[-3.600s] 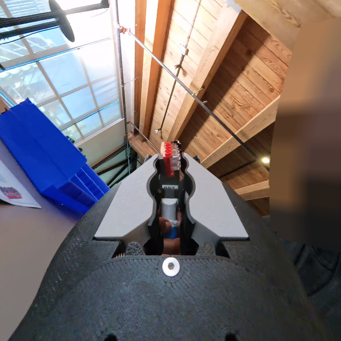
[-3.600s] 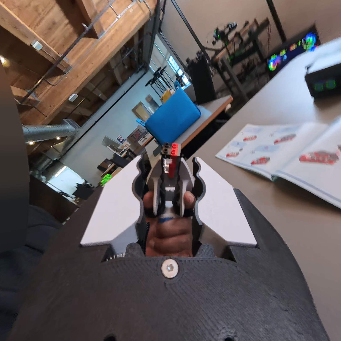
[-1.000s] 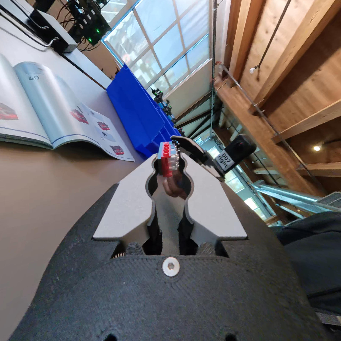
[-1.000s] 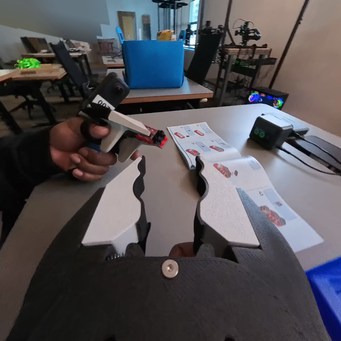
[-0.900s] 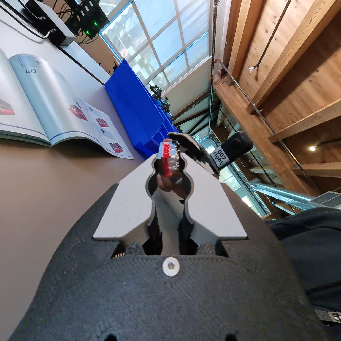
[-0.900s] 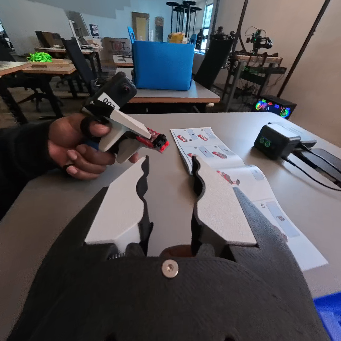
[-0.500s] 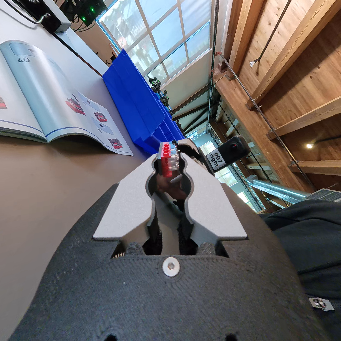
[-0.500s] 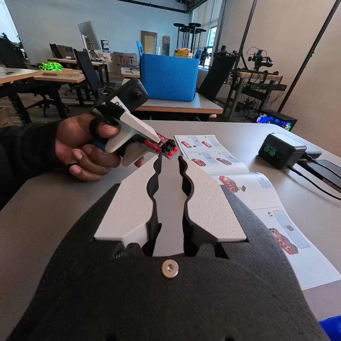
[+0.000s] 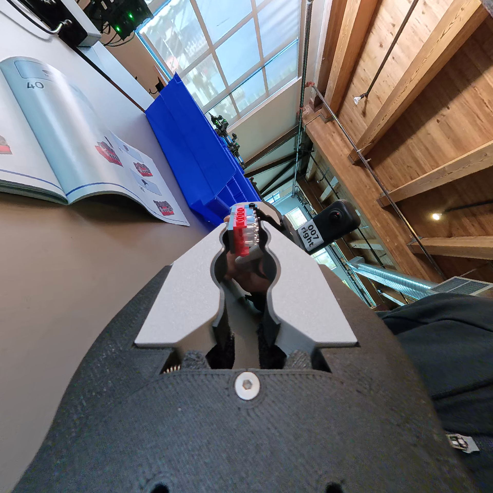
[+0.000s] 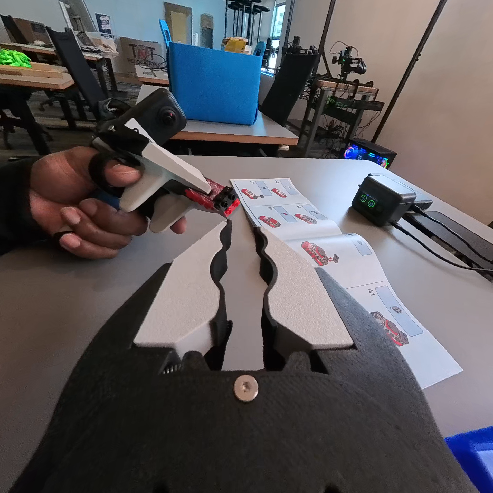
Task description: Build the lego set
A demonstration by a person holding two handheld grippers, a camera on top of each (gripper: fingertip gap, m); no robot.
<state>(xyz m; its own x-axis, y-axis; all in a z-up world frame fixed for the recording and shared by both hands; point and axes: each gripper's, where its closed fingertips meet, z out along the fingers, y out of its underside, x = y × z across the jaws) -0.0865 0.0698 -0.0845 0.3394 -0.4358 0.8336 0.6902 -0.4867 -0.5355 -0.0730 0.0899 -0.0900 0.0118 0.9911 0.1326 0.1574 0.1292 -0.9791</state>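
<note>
A small lego assembly of red, clear and black bricks sits clamped between my left gripper's fingertips, held in the air above the grey table. In the right wrist view the left gripper is held by a hand at the left, and the lego assembly sticks out of its tip. My right gripper is empty, its jaws a narrow gap apart, with its left fingertip just under the assembly. The right gripper's camera shows behind the lego.
An open instruction booklet lies on the table to the right of the grippers. A black box with green lights and cables sits at the far right. A blue bin stands beyond the booklet; its corner shows in the right wrist view. The grippers are tip to tip, or close to it.
My right gripper, wide open a second ago, has narrowed its jaws and moved up close to the lego assembly. The left gripper keeps its hold and has tilted slightly.
</note>
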